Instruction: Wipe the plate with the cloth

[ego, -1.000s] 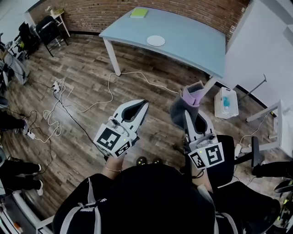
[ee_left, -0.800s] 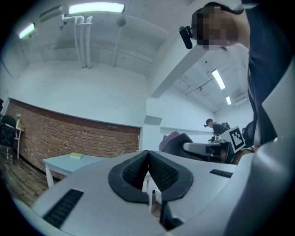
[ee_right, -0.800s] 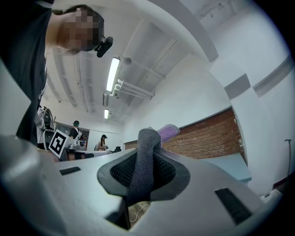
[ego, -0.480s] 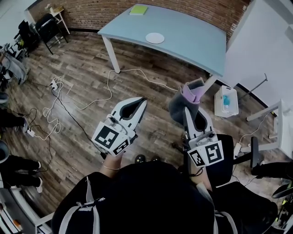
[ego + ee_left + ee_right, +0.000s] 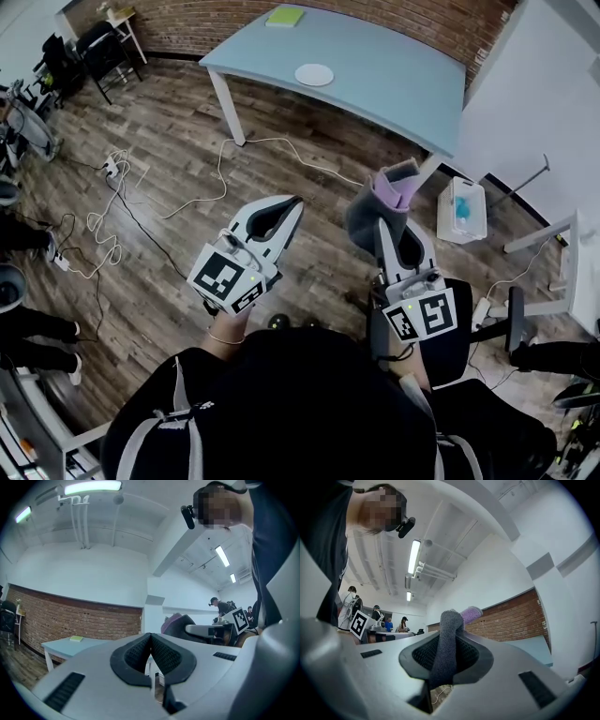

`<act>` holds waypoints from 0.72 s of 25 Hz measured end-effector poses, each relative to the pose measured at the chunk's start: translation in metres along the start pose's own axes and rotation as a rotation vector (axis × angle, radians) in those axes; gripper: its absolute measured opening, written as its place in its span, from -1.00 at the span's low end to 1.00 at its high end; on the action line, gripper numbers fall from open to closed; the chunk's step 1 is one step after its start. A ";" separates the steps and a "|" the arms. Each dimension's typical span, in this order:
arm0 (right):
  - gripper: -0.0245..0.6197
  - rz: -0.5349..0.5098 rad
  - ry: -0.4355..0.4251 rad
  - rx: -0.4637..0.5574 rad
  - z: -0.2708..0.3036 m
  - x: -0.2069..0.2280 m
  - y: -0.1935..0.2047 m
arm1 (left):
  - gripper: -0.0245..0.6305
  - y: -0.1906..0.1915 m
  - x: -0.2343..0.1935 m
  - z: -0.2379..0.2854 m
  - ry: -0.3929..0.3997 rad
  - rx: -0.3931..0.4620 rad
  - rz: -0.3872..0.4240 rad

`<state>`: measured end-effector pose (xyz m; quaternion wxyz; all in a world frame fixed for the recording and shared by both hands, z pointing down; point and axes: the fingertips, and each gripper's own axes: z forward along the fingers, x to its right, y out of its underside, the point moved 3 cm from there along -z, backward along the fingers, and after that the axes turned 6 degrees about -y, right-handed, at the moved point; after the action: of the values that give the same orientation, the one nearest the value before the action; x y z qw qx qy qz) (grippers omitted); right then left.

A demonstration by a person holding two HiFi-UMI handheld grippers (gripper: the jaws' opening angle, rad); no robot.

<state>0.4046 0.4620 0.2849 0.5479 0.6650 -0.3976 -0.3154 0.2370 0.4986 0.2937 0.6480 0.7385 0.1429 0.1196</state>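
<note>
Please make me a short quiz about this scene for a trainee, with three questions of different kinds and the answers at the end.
1. True or false: the left hand-held gripper holds the cloth.
2. Where is the white plate? A) on the light blue table B) between the left hand-held gripper's jaws C) between the jaws of the right hand-held gripper
3. What colour is the flat thing at the table's far end?
Key: 1. False: the right hand-held gripper is shut on the cloth, and the left one is shut on nothing. 2. A. 3. Green.
</note>
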 end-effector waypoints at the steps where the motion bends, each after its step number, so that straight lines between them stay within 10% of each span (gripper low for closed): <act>1: -0.72 0.006 -0.002 0.003 -0.003 0.003 0.000 | -0.90 0.001 0.003 0.002 -0.001 -0.004 0.002; 18: -0.72 0.041 -0.036 0.013 -0.015 0.028 0.005 | -0.90 0.006 0.017 0.015 -0.047 -0.013 0.020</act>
<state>0.4297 0.4442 0.2927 0.5427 0.6543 -0.4230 -0.3136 0.2585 0.4902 0.2980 0.6546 0.7384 0.1196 0.1097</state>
